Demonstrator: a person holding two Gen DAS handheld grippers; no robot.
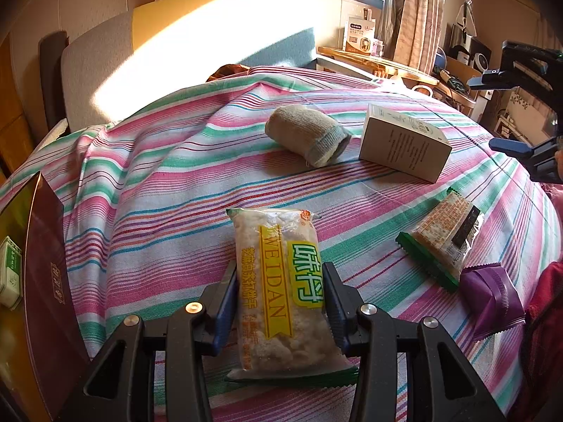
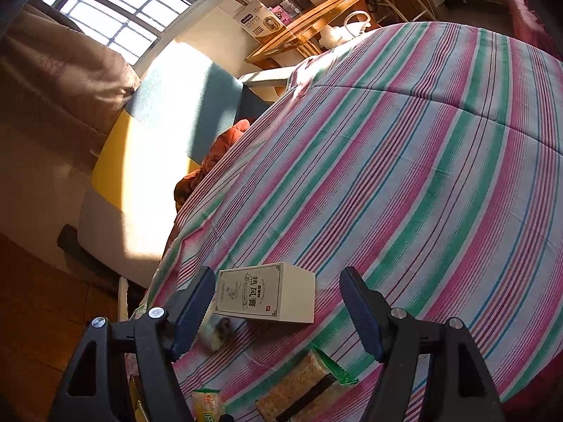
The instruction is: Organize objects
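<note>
My left gripper (image 1: 279,274) is shut on a clear snack packet (image 1: 281,292) with a yellow and green label, its pads pressing on both long sides just above the striped bedsheet (image 1: 169,190). My right gripper (image 2: 278,276) hangs open over the bed with nothing in it. A white printed box (image 2: 267,293) lies on the sheet below and between its fingers. In the left wrist view the right gripper (image 1: 499,112) shows at the right edge, beyond the white box (image 1: 404,144).
A rolled beige cloth (image 1: 308,133) lies beside the white box. A green-ended cracker packet (image 1: 443,239) and a purple packet (image 1: 492,299) lie at the right. A dark brown box (image 1: 45,281) holding a small green-white pack (image 1: 10,274) stands at the left. A wooden side table (image 2: 309,24) stands past the bed.
</note>
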